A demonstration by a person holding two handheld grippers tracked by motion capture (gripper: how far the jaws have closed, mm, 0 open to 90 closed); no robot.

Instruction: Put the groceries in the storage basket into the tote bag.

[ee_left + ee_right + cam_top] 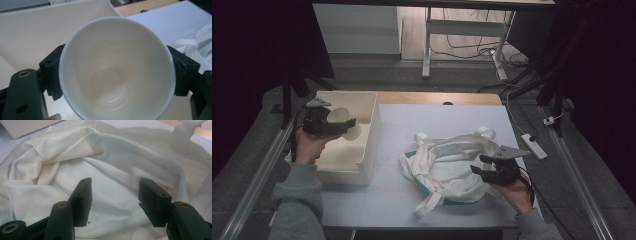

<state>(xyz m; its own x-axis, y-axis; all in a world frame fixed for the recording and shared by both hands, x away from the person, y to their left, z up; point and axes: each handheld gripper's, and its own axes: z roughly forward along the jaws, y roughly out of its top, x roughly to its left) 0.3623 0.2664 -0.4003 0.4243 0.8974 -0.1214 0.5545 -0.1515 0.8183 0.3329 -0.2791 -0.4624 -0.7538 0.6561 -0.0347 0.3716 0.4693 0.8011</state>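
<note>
Left gripper (328, 122) was clamped on the white cup (116, 67) above the cream bin (371, 131), while the right gripper (490, 169), its 2 jaws apart, hovered at the cloth bag (452, 162) mouth: best carried level, bag held open.

table (392, 200): white top | power strip (534, 145): floor, right of table

L tongs (343, 122) clamped, R tongs (479, 167) open.
</note>
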